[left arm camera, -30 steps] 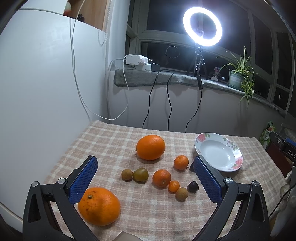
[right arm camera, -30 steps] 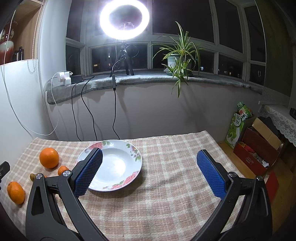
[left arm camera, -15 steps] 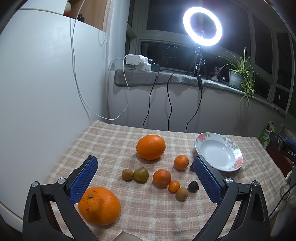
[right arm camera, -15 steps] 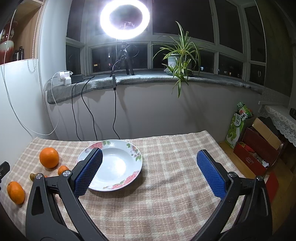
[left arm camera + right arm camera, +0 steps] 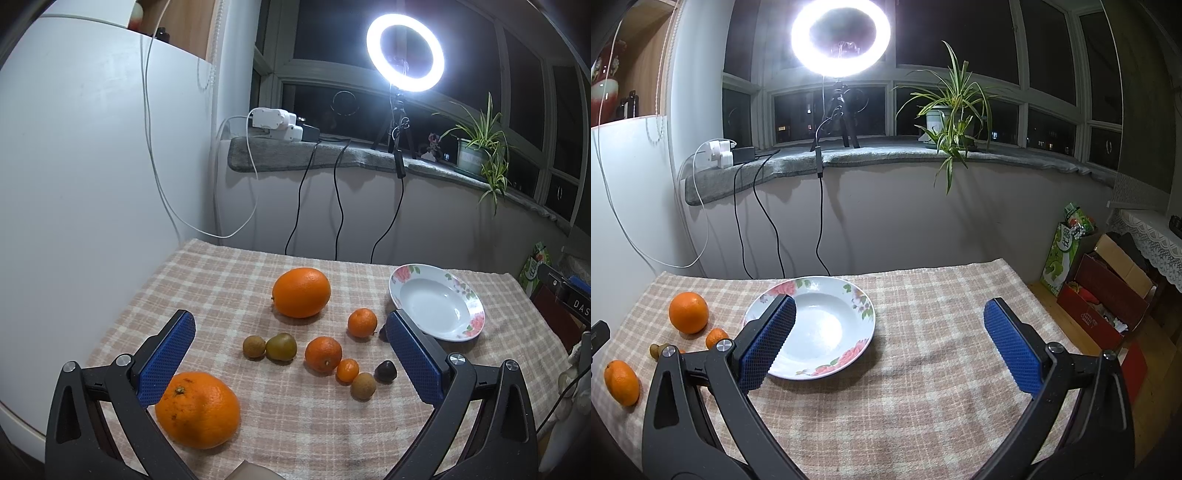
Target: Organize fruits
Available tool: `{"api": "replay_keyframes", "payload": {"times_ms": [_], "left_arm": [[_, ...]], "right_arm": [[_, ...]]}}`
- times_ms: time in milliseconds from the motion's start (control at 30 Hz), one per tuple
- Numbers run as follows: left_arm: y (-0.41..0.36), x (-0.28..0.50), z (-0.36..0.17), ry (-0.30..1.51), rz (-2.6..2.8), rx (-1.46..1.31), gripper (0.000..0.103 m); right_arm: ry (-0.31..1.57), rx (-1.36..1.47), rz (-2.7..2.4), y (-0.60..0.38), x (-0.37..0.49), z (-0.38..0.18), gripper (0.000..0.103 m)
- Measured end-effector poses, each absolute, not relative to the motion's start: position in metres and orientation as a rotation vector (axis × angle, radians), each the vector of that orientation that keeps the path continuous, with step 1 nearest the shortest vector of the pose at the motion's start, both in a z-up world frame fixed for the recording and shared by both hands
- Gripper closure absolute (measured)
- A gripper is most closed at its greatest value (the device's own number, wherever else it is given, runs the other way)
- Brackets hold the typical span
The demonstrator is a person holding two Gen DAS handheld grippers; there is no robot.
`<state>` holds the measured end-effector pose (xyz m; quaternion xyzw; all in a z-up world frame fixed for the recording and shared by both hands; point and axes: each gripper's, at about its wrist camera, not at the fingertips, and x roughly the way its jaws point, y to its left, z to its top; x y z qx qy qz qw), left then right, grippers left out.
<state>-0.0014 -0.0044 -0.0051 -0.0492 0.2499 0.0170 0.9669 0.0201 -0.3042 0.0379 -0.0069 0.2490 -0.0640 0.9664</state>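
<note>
Fruit lies scattered on a checked tablecloth (image 5: 221, 288). A large orange (image 5: 301, 292) sits mid-table and another big orange (image 5: 197, 410) lies near my left finger. Between them are two mandarins (image 5: 323, 353), a kumquat (image 5: 347, 370), a green kiwi (image 5: 281, 346), brown longans (image 5: 254, 346) and a dark chestnut-like fruit (image 5: 386, 371). An empty white floral plate (image 5: 436, 302) stands at the right, also in the right wrist view as the plate (image 5: 816, 328). My left gripper (image 5: 291, 354) hangs open above the small fruit. My right gripper (image 5: 890, 343) is open beside the plate, holding nothing.
A white cabinet (image 5: 74, 166) borders the table's left side. Behind, a windowsill carries a ring light (image 5: 405, 57), a power strip with hanging cables (image 5: 273, 122) and a potted plant (image 5: 945, 114). Boxes and a green bag (image 5: 1067, 247) stand on the floor to the right.
</note>
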Motion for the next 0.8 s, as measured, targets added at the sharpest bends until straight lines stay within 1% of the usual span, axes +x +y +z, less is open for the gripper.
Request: {"api": "replay_keyframes", "payload": {"times_ms": [800], "left_arm": [[0.011, -0.006, -0.011, 0.517, 0.058, -0.116, 0.001]], "right_arm": [[0.53, -0.045, -0.094, -0.288, 0.022, 0.031, 0.0]]}}
